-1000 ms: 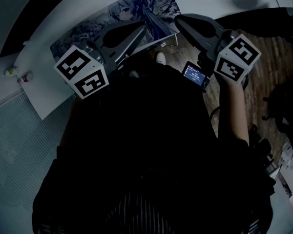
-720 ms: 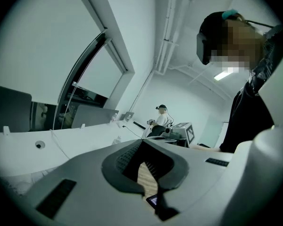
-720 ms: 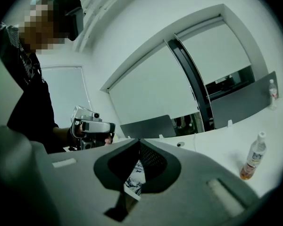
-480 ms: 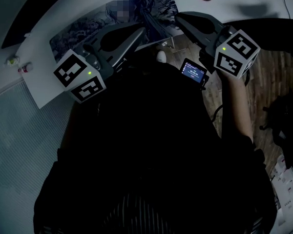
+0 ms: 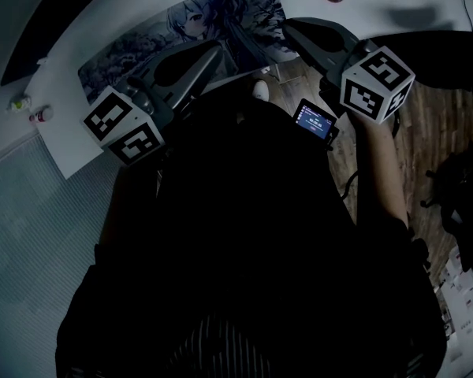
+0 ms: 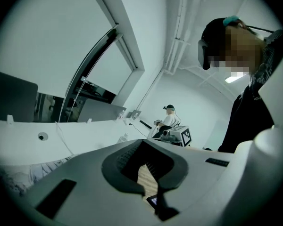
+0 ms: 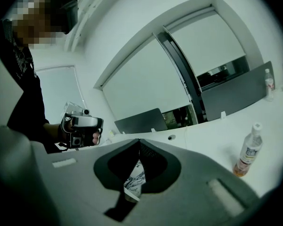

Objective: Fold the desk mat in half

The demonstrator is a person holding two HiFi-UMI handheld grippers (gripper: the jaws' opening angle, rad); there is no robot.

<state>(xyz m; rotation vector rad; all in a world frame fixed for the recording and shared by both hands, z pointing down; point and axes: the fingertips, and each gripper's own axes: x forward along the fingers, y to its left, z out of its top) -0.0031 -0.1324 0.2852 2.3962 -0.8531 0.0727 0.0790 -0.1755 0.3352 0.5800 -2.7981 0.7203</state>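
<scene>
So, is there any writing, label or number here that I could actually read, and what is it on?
Nothing here reads clearly.
Small lit screen: text too small.
Clear white-capped plastic bottle: label blurred.
Black-and-white marker cubes: square patterns, no words.
Illustrated desk mat: drawing only, no lettering seen.

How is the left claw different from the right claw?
The left claw hangs nearer the middle of the desk mat; the right claw points at the mat's right end. Through the left claw's gap you see wooden floor; through the right claw's, the mat's drawing. Both are shut and hold nothing.
</scene>
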